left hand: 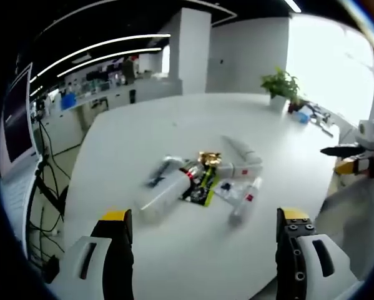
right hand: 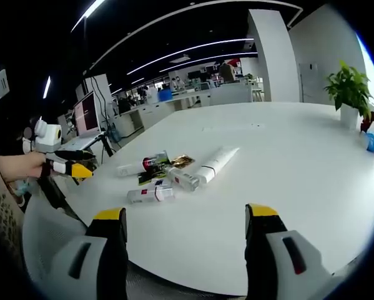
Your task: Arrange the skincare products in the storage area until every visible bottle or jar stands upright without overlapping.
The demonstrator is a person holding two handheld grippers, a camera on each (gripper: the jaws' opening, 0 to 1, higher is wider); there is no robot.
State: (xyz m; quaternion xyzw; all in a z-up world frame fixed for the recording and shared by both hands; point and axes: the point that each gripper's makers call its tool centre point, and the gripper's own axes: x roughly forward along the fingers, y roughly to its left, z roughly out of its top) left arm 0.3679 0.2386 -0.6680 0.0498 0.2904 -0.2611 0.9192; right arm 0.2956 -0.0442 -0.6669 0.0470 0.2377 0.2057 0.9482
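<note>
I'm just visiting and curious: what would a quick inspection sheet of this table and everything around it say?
Surface: round white table, mostly bare.
Job's things: skincare products lying in a heap mid-table, none upright; white tube on its side; small bottle lying nearest the edge.
Clutter: potted plant and small items at the far edge.
Grippers: left gripper and right gripper both open, empty, short of the pile.
Cables: black leads by the floor beside the table.
Surroundings: open office, monitor, ceiling light strips, white pillar.

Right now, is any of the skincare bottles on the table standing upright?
No. In the right gripper view the white tube and the clear bottles all lie flat in a cluster on the white table.
</note>
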